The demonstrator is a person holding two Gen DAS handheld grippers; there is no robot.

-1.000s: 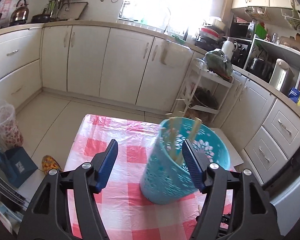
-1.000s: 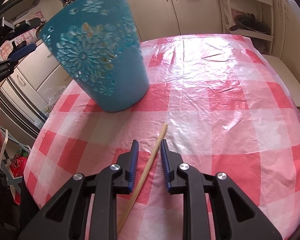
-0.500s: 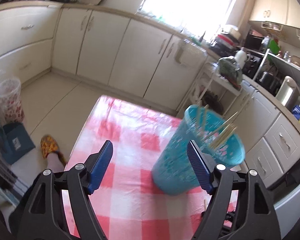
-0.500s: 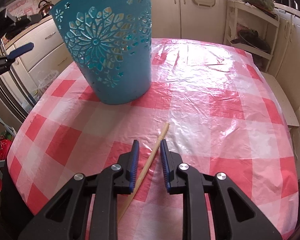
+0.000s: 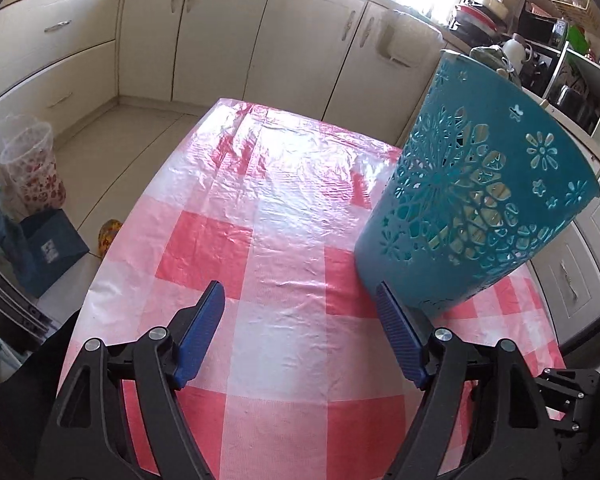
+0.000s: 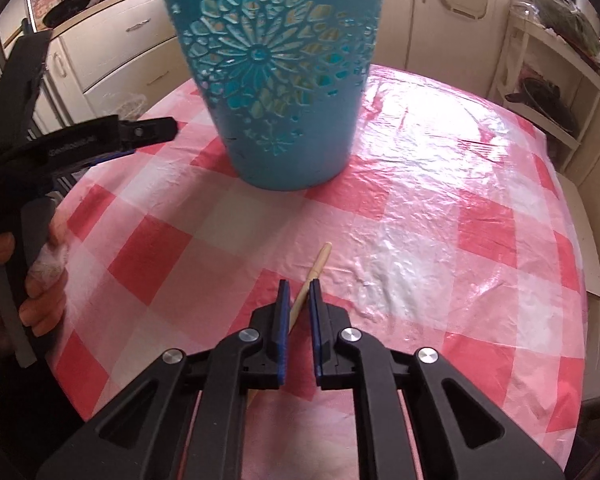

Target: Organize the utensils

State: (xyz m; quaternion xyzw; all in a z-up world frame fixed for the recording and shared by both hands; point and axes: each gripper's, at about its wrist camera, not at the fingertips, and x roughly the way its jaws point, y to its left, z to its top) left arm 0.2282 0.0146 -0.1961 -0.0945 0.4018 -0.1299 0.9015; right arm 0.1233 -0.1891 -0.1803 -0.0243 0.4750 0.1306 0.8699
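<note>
Both black two-finger tongs with blue ribbed pads are over the table. Our left gripper (image 5: 300, 322) is released, its jaws having just spread wider with nothing between them; our right gripper (image 6: 299, 300) is clenched on the thin pale wooden chopstick (image 6: 315, 270), having just finished closing on it.

Beneath them spreads the round table under its glossy red-and-white checked plastic cloth (image 6: 440, 240). On it stands the tall teal plastic basket with cut-out flower patterns (image 6: 276, 80), upright as the right camera shows it and just beyond the tip of our left gripper's right finger. Through its perforated wall we make out pale sticks, so we judge several utensils are already inside.

Smallest is the chopstick, lying slantwise on the cloth in front of the basket and apart from it, its far end poking out past the pads.

We judge the job nearly finished: no other loose utensil shows on the cloth, and what remains is lifting this stick and dropping it into the basket.
</note>
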